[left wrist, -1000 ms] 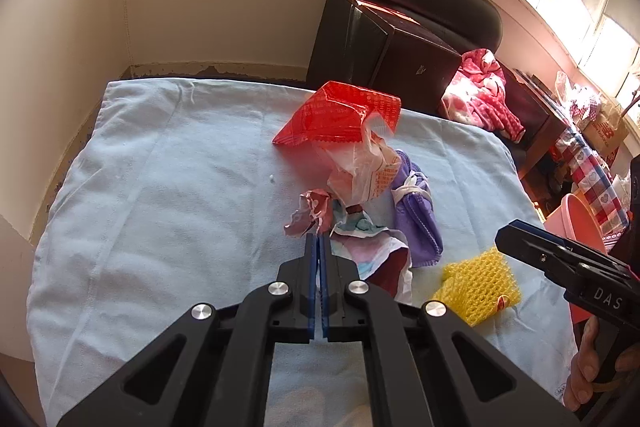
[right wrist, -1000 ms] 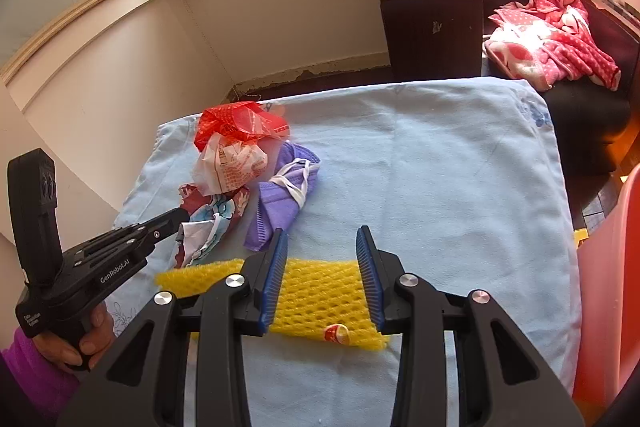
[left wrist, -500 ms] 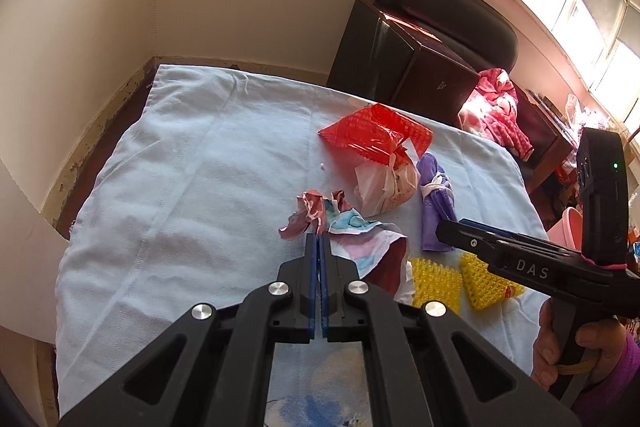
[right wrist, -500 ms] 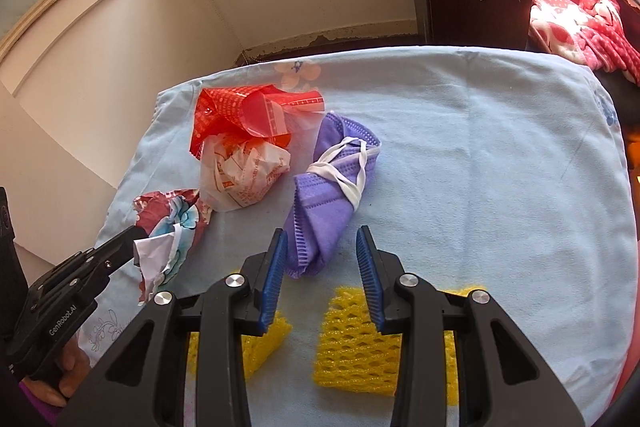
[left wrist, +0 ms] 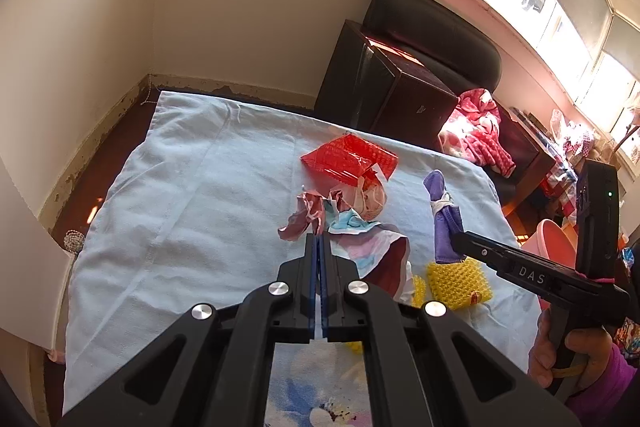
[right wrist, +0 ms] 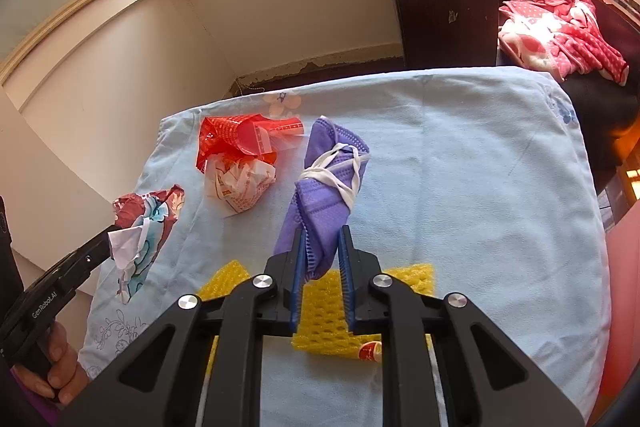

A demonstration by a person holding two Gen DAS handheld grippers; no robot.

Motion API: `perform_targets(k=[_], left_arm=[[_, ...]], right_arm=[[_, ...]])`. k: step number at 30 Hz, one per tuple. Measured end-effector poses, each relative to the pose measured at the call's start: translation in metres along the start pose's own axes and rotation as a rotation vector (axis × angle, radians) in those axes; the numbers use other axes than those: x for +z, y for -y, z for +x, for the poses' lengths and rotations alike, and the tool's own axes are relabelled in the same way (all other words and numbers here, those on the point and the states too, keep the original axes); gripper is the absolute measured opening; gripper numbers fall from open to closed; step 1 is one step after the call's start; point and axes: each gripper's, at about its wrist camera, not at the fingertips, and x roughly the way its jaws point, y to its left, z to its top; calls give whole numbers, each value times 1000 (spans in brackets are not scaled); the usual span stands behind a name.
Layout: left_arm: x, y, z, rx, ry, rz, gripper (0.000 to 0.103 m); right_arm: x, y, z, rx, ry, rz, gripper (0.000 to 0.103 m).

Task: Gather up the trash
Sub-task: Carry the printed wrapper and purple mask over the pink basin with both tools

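Right now my right gripper (right wrist: 322, 255) is pinching the near end of the purple face mask (right wrist: 326, 193), and its blue pads have just been closing in on the cloth, which is now sitting squeezed between them. The mask is lying rolled up on the pale blue cloth (right wrist: 480, 179), bound with its own white ear loops, with its far end pointing toward the wall. Just under my right jaws the yellow foam net (right wrist: 324, 319) is lying flat on the cloth. My left gripper (left wrist: 319, 247) is holding its jaws pressed fully together on the edge of a crumpled printed wrapper (left wrist: 360, 247), red, white and light blue, which is hanging from the tips at the left side of the cloth. Behind it a crushed red plastic bag (right wrist: 236, 139) is resting against a wadded white paper wrapper (right wrist: 240, 183), both to the left of the mask and apart from it. Beyond the table a dark wooden cabinet (right wrist: 444, 15) is standing by the wall, and a pink patterned garment (right wrist: 560, 27) is lying crumpled to its right.
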Motion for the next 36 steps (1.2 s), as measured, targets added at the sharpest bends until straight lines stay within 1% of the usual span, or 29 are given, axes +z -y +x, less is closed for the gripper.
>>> perform_targets(k=[7,14,26,36], left_arm=[[1,24,-6,-45,14,40,1],[1,66,-6,-113,21,103,1],[0,147,3,-248,19,201,1],[-14,222,15,-364,-15,300,1]], right_arm=[[-7,11,-33,-35,69,17,16],[-16,32,-62,-84,120,53,16],[-33,94,-113,-200,209,186,16],[-55,144,-150,-303,263,281,16]])
